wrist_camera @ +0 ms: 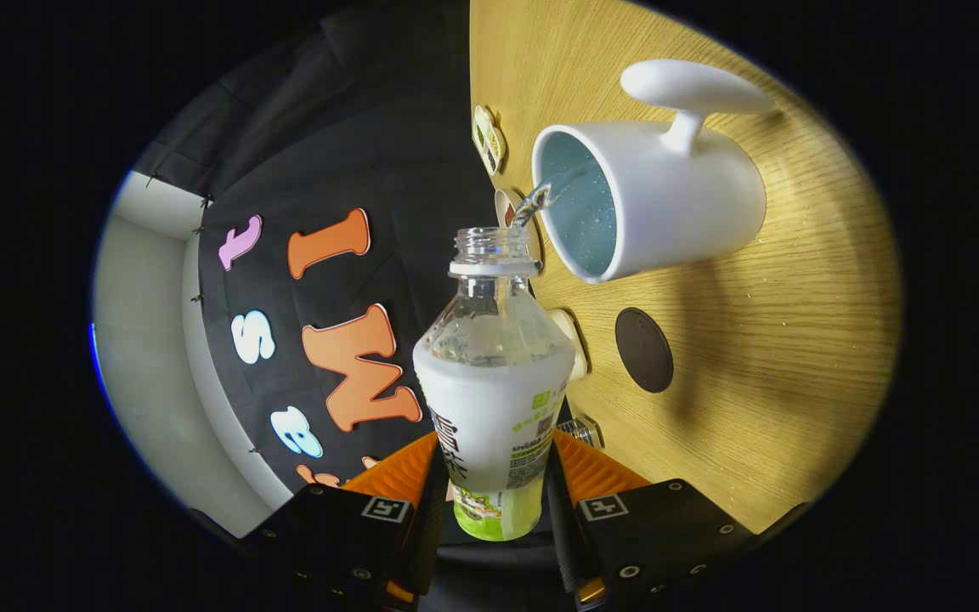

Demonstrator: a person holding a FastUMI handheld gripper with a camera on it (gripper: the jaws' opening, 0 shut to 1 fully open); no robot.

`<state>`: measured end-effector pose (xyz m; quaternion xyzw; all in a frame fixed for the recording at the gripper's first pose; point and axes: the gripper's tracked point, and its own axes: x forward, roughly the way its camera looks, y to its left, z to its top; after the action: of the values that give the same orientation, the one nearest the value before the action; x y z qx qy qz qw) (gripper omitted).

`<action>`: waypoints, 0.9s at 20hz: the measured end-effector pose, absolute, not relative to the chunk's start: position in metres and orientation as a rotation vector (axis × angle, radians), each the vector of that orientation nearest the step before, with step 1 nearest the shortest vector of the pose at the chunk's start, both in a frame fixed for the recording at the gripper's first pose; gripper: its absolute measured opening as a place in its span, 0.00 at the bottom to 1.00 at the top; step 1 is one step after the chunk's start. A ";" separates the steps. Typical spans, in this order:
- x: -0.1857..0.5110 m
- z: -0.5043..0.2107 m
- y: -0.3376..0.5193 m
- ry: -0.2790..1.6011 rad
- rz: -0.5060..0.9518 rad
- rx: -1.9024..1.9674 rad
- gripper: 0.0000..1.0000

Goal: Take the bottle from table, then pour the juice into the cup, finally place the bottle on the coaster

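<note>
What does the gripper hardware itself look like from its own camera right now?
The gripper has two black blocky housings, each carrying a square black-and-white tag marker and small round screws. Orange ribbed sections sit just inboard of the housings, beside the fingers.

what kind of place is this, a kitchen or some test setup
Probably a staged test booth, not a kitchen: a black cloth wall backs a bare wooden table laid with just a white cup, a dark round coaster and the bottle the gripper holds, pouring.

Your gripper (494, 501) is rolled onto its side, both fingers (430, 501) pressed against the bottle (494, 399) held between them.
</note>
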<state>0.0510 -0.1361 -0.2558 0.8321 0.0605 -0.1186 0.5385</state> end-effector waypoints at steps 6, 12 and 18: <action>0.050 -0.247 -0.142 0.124 -0.290 2.011 0.58; 0.050 -0.239 -0.145 0.108 -0.298 2.039 0.58; 0.051 -0.235 -0.151 0.085 -0.305 2.066 0.58</action>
<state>0.0515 -0.1508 -0.2348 0.8549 0.0352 -0.1262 0.5019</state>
